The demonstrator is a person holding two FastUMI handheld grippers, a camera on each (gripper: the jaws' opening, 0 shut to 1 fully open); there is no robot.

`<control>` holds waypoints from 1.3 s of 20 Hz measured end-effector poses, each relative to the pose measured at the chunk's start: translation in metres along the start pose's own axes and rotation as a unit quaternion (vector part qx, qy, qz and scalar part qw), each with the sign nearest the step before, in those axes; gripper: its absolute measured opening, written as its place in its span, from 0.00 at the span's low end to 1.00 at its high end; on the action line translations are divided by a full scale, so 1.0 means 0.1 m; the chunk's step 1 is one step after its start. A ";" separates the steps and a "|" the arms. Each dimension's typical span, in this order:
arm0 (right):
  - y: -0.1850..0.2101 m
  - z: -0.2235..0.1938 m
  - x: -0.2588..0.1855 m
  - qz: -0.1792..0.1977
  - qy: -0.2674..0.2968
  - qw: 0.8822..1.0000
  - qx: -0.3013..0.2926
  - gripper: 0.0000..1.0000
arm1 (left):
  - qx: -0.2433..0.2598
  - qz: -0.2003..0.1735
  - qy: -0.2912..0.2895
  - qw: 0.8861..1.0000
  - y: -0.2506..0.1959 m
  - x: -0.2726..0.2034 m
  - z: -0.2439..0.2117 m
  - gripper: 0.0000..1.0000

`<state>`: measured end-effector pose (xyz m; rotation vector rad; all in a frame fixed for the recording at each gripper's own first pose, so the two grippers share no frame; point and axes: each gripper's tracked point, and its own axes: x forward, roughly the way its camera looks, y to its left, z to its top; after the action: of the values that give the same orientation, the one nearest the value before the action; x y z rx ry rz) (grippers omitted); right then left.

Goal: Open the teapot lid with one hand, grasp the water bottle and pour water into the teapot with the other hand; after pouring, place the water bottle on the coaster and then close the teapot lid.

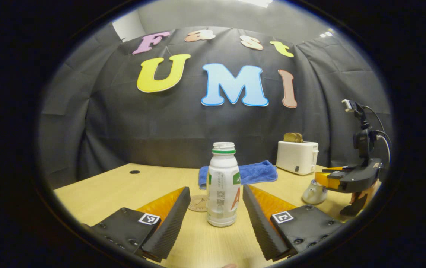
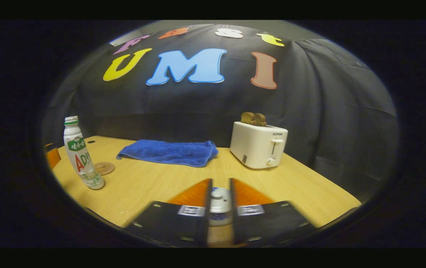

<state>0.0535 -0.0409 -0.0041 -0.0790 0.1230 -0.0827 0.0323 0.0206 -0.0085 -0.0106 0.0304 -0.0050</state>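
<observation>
A white water bottle (image 1: 222, 186) with a green neck ring stands upright on the wooden table (image 1: 123, 186). It sits between the two fingers of my left gripper (image 1: 216, 188), which is open, with gaps on both sides. A round brown coaster (image 1: 198, 203) lies just behind and left of the bottle. In the right gripper view, my right gripper (image 2: 220, 182) is shut on the knob of the teapot lid (image 2: 217, 194), above the small white teapot (image 2: 219, 214). The left gripper view shows the teapot (image 1: 313, 192) at the right with the right gripper (image 1: 323, 178) over it.
A folded blue towel (image 2: 168, 152) lies at the back of the table. A white toaster (image 2: 259, 147) with toast in it stands to the towel's right. The bottle (image 2: 80, 156) and coaster (image 2: 104, 168) are far left in the right gripper view, near the table edge.
</observation>
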 end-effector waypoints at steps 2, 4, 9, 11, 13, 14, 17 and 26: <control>0.01 -0.06 0.17 0.003 -0.002 1.000 -0.008 0.05 | 0.000 -0.002 0.000 1.000 -0.02 -0.01 -0.01 0.99; 0.04 -0.05 0.21 0.017 -0.007 1.000 0.009 0.05 | -0.003 -0.001 0.000 1.000 -0.02 -0.01 -0.02 0.99; 0.08 0.28 -0.02 0.041 -0.075 0.996 0.013 0.05 | -0.002 -0.005 0.002 1.000 -0.05 0.03 -0.08 0.99; 0.17 0.35 -0.11 0.055 -0.098 0.994 0.008 0.05 | -0.005 -0.006 0.006 1.000 -0.07 0.08 -0.11 0.99; 0.23 0.33 -0.14 0.066 -0.101 0.993 0.001 0.05 | -0.008 -0.013 0.011 1.000 -0.11 0.14 -0.15 0.99; 0.25 0.30 -0.15 0.071 -0.098 0.993 -0.003 0.05 | -0.006 -0.014 0.012 1.000 -0.12 0.19 -0.18 0.99; 0.25 0.26 -0.16 0.078 -0.093 0.993 0.004 0.05 | -0.014 -0.005 0.017 1.000 -0.14 0.35 -0.20 0.99; 0.14 0.28 -0.17 0.072 -0.097 0.992 0.022 0.05 | -0.027 0.035 0.062 0.997 -0.10 0.80 -0.40 0.99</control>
<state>0.0418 -0.0232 0.0244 -0.0327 -0.0686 0.0665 0.1110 0.0100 -0.0509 -0.0627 0.1553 0.0658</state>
